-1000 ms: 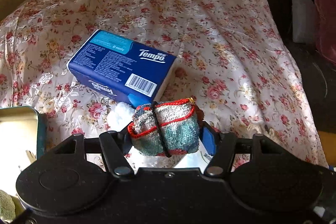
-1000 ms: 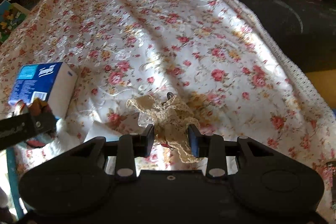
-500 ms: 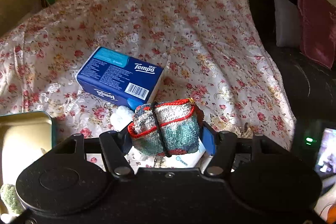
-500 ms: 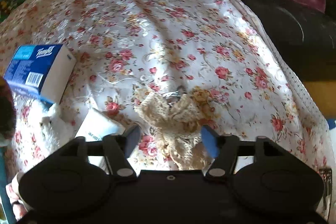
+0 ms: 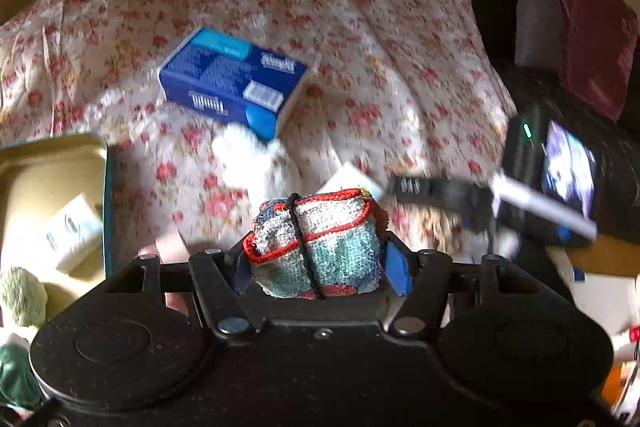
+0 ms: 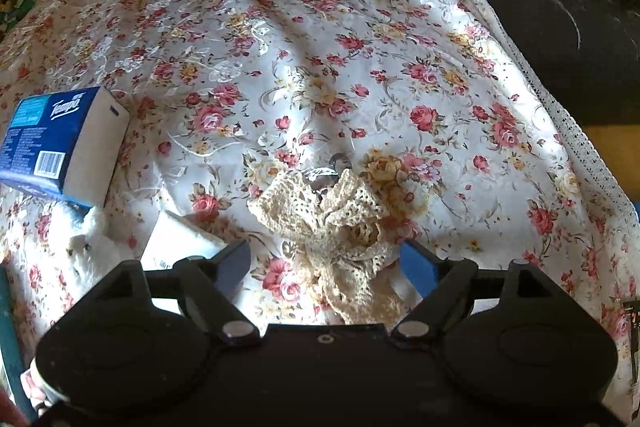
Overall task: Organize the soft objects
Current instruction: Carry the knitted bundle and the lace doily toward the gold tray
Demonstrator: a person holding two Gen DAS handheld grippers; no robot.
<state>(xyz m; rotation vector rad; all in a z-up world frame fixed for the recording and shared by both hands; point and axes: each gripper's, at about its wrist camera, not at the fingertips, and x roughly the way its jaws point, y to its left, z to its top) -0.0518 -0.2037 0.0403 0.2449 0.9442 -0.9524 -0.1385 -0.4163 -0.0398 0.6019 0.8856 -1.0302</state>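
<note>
Spread right gripper [image 6: 326,261] over lace cloth [image 6: 340,223]

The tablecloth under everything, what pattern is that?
The tablecloth is white with small red, pink and yellow roses all over; the right wrist view shows it best.

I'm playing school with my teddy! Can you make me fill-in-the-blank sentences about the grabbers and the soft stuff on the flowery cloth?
1. The left gripper is squeezing a knitted bundle tied with a black ____.
2. The right gripper has its jaws ____ around the cream lace.
3. The tissue pack reads Tempo and is mostly ____ in colour.
4. The flowers on the tablecloth are mostly ____.

Missing words: band; open; blue; roses
</note>
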